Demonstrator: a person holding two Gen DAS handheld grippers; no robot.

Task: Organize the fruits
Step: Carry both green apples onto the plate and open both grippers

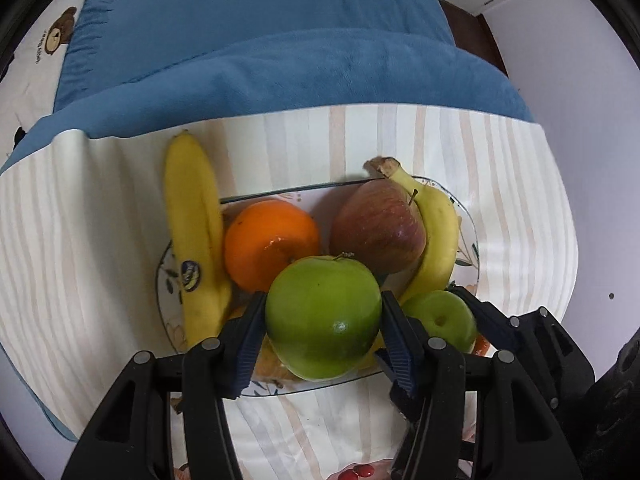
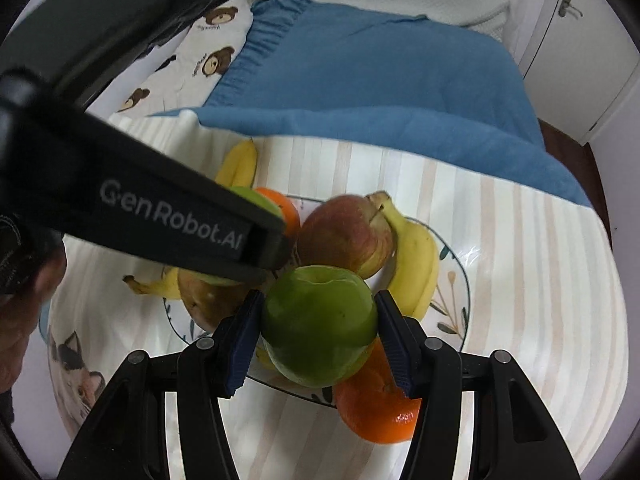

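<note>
**Fruits gathered on plate; each gripper clamped on a green apple**

Fruits sit heaped on a glass plate (image 1: 472,236) with a leaf pattern, which rests on a striped cloth (image 1: 100,220).

Left gripper (image 1: 323,322): both blue finger pads press the flanks of a large green apple (image 1: 323,316), so the fingers are closed on it. That apple sits at the near side of the plate, against the orange (image 1: 271,246) and the red apple (image 1: 378,226) behind it.

Right gripper (image 2: 319,328): fingers likewise clamped on a second green apple (image 2: 319,324), stem hollow facing up. This apple appears in the left wrist view just right of the first (image 1: 442,318). Whether either apple is resting on the pile or lifted clear cannot be determined.

Other fruit: one banana (image 1: 194,236) with a sticker lies along the plate's left edge, its tip extending onto the cloth. A second banana (image 1: 436,236) curves against the red apple's right side. Another orange (image 2: 376,408) lies beneath the right gripper's apple, at the plate's near rim.

Surroundings: a blue blanket (image 1: 260,40) lies beyond the cloth, with bear-print fabric (image 2: 208,60) beside it.
</note>
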